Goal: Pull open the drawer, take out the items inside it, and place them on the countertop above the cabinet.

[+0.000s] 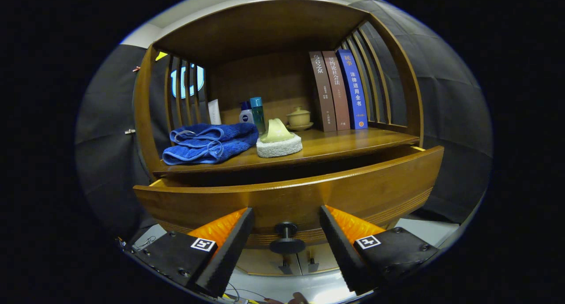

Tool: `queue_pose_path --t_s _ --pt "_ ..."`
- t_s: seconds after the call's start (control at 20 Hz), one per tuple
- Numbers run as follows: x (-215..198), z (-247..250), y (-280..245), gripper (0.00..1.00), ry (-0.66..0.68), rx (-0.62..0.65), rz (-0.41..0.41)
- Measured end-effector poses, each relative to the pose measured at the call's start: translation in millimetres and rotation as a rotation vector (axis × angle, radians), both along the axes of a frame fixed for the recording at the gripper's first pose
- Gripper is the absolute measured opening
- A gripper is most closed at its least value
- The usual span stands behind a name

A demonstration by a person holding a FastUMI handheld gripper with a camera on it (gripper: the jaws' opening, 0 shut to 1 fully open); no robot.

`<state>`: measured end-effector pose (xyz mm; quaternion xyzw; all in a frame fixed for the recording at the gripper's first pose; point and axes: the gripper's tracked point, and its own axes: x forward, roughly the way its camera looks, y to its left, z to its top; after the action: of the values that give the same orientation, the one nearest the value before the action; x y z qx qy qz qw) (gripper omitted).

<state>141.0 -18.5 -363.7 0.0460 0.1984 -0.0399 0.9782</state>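
Observation:
The wooden drawer (353, 189) stands pulled out a little from the cabinet, a dark gap showing between its front and the countertop (344, 143). Its dark round knob (287, 238) sits between my fingers, which stand apart on either side without touching it. My gripper (287, 220) is open. On the countertop lie a folded blue towel (207, 143) and a white sponge with a pale green piece on top (279, 140). The inside of the drawer is hidden behind its front.
At the back of the shelf stand three upright books (339, 90), a lidded cup on a saucer (299, 118), a teal bottle (258, 112), a small white-and-blue bottle (246, 115) and a white tube (214, 112). Slatted wooden sides close the shelf left and right.

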Motion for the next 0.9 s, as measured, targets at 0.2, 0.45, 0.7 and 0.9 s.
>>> queue_pose_path --t_s 0.2,0.45,0.7,0.9 --pt "21 -10 -2 0.99 0.027 0.001 0.000" --pt "32 -10 -3 0.99 0.030 -0.006 0.000" --pt "33 -12 -2 0.99 0.027 -0.001 -0.007" --pt "34 -13 -3 0.98 0.033 -0.022 -0.014"
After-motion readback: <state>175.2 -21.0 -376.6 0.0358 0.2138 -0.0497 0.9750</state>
